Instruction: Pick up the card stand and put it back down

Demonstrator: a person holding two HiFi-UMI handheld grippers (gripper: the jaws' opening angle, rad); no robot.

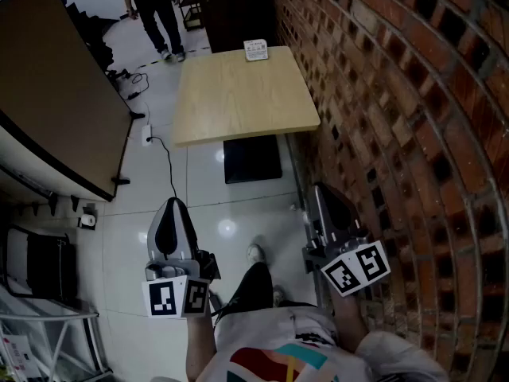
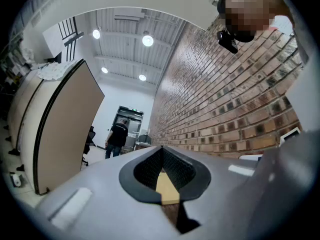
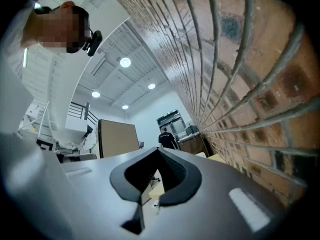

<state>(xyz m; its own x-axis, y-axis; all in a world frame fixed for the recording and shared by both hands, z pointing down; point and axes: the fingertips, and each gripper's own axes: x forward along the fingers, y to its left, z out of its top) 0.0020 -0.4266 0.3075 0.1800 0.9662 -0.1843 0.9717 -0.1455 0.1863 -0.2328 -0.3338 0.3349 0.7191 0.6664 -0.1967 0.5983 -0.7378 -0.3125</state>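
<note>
The card stand (image 1: 256,50) is a small white holder standing at the far edge of the light wooden table (image 1: 238,102). Both grippers hang low near my body, well short of the table. My left gripper (image 1: 172,205) points forward over the tiled floor, its jaws closed together with nothing between them. My right gripper (image 1: 322,189) is held close to the brick wall, also closed and empty. In the left gripper view the left gripper (image 2: 161,149) shows its tips meeting, with a strip of the table (image 2: 167,189) visible through the gap below them. The right gripper (image 3: 159,150) looks the same in its own view.
A brick wall (image 1: 398,94) runs along the right, next to the table. A large brown board (image 1: 56,94) leans at the left, with a cable (image 1: 163,161) on the floor beside it. A dark cabinet (image 1: 235,6) stands behind the table. A person (image 1: 155,10) walks at the far end.
</note>
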